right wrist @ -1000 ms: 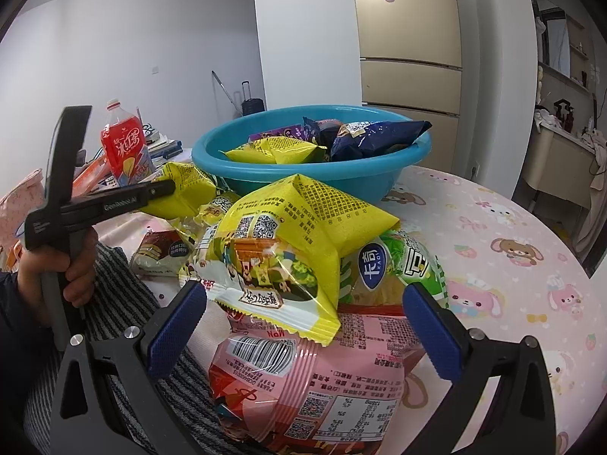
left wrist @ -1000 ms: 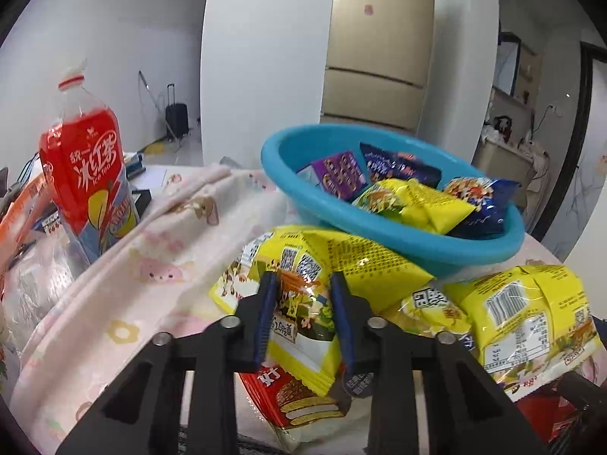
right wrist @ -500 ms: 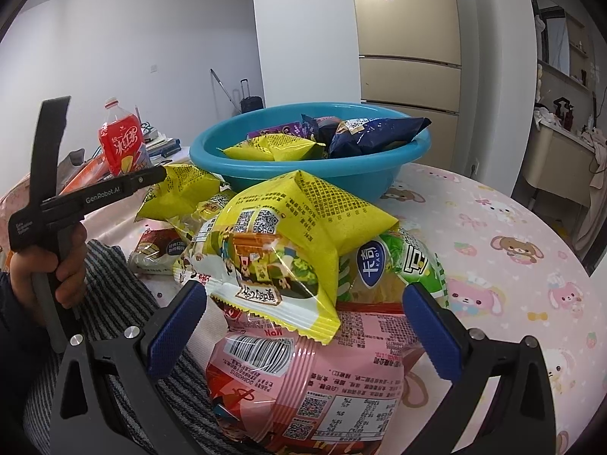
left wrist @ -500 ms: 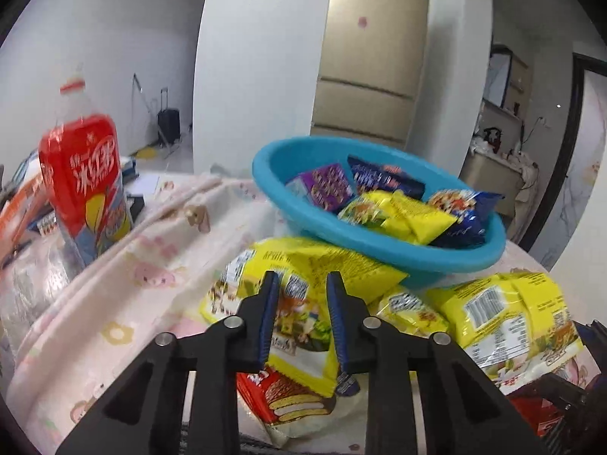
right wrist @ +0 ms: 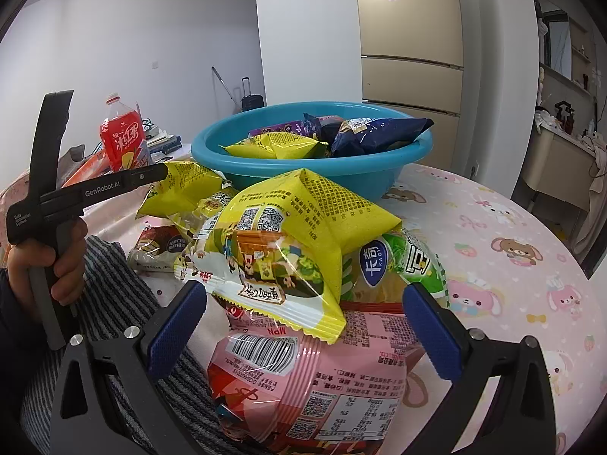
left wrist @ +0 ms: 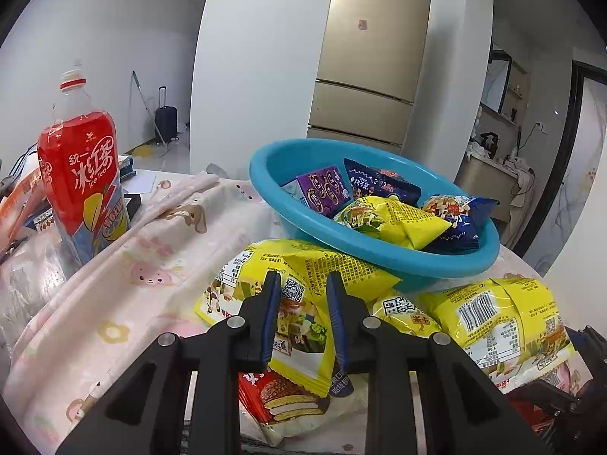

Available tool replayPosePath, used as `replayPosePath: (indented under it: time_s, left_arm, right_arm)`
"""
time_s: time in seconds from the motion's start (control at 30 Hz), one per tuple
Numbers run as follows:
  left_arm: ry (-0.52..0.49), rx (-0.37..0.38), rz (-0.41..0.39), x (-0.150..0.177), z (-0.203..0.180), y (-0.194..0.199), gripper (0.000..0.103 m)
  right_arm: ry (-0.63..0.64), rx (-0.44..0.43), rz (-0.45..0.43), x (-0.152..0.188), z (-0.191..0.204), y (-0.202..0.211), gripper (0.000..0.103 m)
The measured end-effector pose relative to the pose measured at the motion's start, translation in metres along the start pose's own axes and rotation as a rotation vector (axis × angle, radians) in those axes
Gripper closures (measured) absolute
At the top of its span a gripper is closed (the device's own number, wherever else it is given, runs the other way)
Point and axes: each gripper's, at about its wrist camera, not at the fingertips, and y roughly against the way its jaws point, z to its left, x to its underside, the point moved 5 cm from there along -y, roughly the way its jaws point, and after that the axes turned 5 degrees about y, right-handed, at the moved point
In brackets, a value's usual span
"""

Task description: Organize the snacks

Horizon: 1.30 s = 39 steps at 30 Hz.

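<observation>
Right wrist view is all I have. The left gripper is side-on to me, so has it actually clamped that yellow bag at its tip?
Observer: Yes. The left wrist view shows the left gripper shut on the yellow bag, with a blue pad pressing each side.
Operator: Can't see into the bowl. Is there room?
Observer: Yes. The blue bowl is bare along its left inner wall, and the packets sit toward the right.
</observation>
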Motion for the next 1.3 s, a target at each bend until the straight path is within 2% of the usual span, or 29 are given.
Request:
replayPosePath:
  time_s: [0.27,0.33,0.37,0.4,0.43,0.5,0.57,0.6,0.67,0.83,0.9,0.97,1.3]
  left_arm:
    - [0.03,0.009,-0.002,-0.002,0.004,0.002,0.076]
    - [0.019,-0.018,-0.012,-0.002,0.003,0.003,0.076]
    - [-0.006,-0.074,-0.038,-0.003,0.001,0.005,0.075]
    - [-0.065,-0.133,-0.082,-0.004,-0.004,0.01,0.067]
    - [-0.104,-0.152,-0.108,-0.004,-0.009,0.013,0.06]
    - [-0.159,-0.159,-0.152,-0.006,-0.017,0.019,0.016]
    - [-0.191,-0.167,-0.184,-0.01,-0.02,0.021,0.0]
    - [-0.196,-0.216,-0.212,-0.012,-0.017,0.02,0.0]
    - [-0.198,-0.266,-0.191,-0.013,-0.011,0.011,0.0]
    - [-0.088,-0.21,0.09,-0.001,0.017,-0.037,0.0]
    - [-0.064,-0.178,0.154,0.005,0.022,-0.049,0.0]
    - [-0.061,-0.159,0.177,0.009,0.022,-0.054,0.0]
    - [-0.088,-0.11,0.154,0.012,0.009,-0.046,0.0]
  right_arm:
    - [-0.001,0.002,0.007,0.0,0.0,-0.001,0.0]
    - [0.0,0.001,0.006,0.0,0.0,-0.001,0.0]
    - [0.0,0.001,0.006,0.0,0.0,-0.001,0.0]
    - [0.0,0.001,0.007,0.001,0.0,-0.001,0.0]
    - [-0.001,0.001,0.008,0.001,-0.001,-0.002,0.0]
    - [-0.001,0.001,0.008,0.001,-0.001,-0.002,0.0]
    - [-0.002,0.0,0.009,0.001,-0.001,-0.002,0.0]
    - [-0.002,-0.001,0.01,0.002,-0.002,-0.002,0.0]
    - [-0.002,0.0,0.011,0.002,-0.002,-0.002,0.0]
    - [-0.002,0.0,0.011,0.002,-0.002,-0.003,0.0]
    - [-0.001,0.0,0.012,0.002,-0.002,-0.003,0.0]
    - [-0.001,0.001,0.011,0.002,-0.002,-0.003,0.0]
    - [0.0,0.002,0.014,0.002,-0.001,-0.004,0.0]
